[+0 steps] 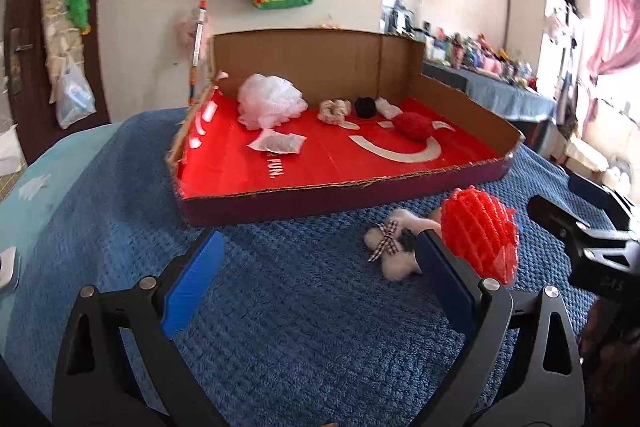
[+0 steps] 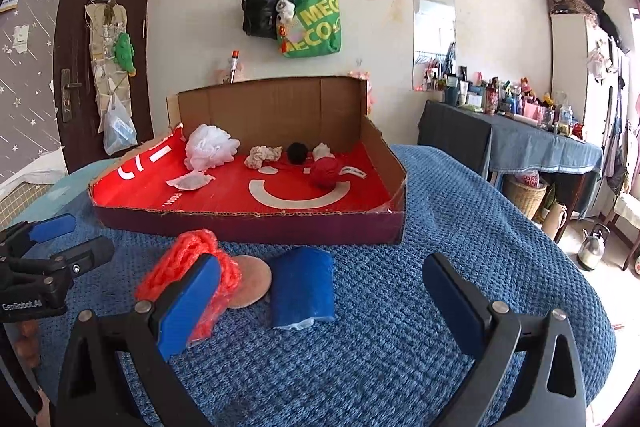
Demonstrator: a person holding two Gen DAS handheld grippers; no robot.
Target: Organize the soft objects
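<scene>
Now both grippers, left (image 1: 316, 287) and right (image 2: 324, 299), gape wide and hold nothing; the red mesh ball (image 2: 188, 267) lies on the blue blanket (image 2: 380, 347), near the cardboard box (image 2: 256, 223).

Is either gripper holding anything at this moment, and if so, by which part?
Nothing is held. The left gripper and right gripper are both open over the blue blanket; the red mesh scrubber lies beside a finger, ungripped.
</scene>
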